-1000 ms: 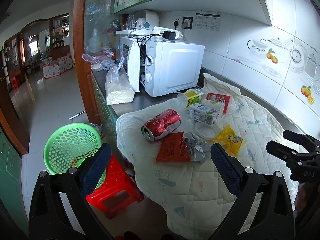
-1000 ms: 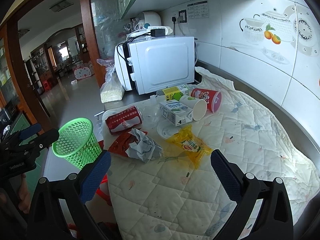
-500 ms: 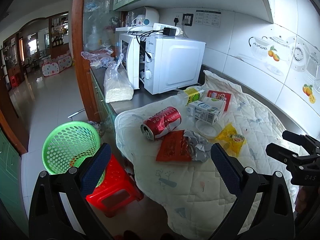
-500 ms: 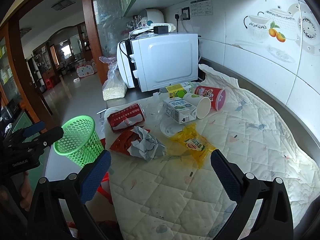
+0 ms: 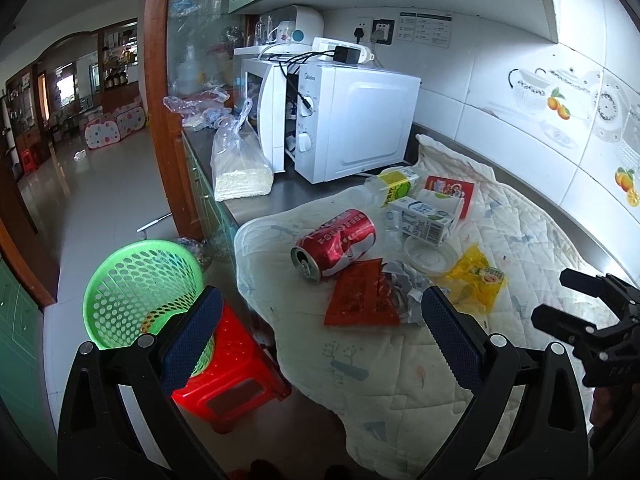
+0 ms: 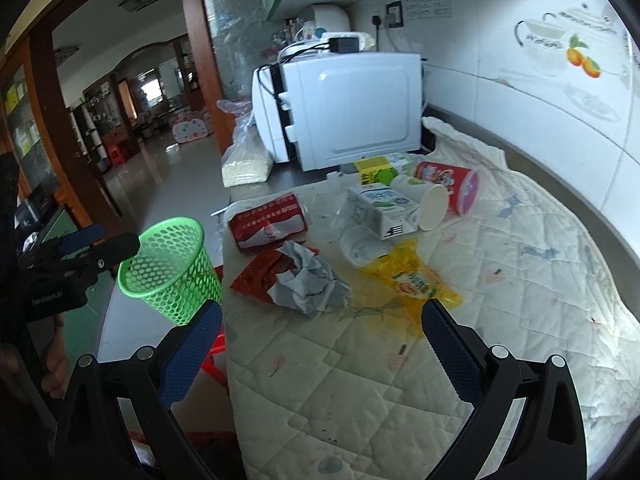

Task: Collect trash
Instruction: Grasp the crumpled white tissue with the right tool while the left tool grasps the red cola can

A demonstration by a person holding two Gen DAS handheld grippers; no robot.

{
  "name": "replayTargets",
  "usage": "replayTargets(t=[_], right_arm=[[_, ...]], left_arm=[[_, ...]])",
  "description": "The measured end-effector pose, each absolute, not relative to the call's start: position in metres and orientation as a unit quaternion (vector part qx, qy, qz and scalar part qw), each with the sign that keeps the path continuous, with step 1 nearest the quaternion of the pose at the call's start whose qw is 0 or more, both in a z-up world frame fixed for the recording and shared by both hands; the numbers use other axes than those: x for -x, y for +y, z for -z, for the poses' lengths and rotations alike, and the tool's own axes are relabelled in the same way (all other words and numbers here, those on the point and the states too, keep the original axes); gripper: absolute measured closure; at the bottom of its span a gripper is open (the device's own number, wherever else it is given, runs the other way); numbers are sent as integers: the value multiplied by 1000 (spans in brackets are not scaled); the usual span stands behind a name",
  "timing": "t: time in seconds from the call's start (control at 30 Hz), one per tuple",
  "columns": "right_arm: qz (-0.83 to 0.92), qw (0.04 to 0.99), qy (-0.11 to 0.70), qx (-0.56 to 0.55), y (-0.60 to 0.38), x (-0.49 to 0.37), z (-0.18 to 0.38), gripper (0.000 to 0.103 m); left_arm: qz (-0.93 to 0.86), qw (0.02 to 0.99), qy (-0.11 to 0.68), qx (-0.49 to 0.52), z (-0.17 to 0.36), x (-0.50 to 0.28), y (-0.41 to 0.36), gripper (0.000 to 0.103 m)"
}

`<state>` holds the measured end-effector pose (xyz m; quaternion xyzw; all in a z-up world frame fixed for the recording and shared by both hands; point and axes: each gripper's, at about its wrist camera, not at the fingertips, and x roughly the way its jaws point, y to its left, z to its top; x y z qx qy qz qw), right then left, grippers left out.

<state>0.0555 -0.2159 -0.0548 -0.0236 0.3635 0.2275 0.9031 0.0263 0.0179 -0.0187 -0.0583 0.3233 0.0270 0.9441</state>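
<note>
Both the left gripper (image 5: 318, 330) and right gripper (image 6: 322, 338) hover released and empty. The trash cluster, red can (image 5: 335, 243) and crumpled paper (image 6: 308, 280), lies near the counter (image 5: 256, 200) edge; the green basket (image 5: 140, 280) stands below on a red stool (image 5: 228, 376).

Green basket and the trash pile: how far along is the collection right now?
Barely started. The green basket on the red stool shows little inside. Nothing is in hand: the left gripper and right gripper are both open and empty. Left on the quilted cloth: red can, red wrapper, crumpled paper, yellow packet, milk carton.
</note>
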Motion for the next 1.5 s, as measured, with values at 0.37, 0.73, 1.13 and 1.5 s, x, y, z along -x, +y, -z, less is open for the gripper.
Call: replayTargets(t=[0.37,0.73,1.13,1.5], right_arm=[[-294,875,383,23,-197,-92,83,7],[-360,836,414,38,-179,-137,115,19],[-393,807,435,78,-165,-170,143,23],[-402,789,451,112,-159,-178,164,33]], left_arm=[[-29,941,333,56,27,-41,36,5],[22,937,346,40,34,-73,39,5],[109,921,373,-19,47,-142,24,6],[151,894,418,-56,82,-210,13,6]])
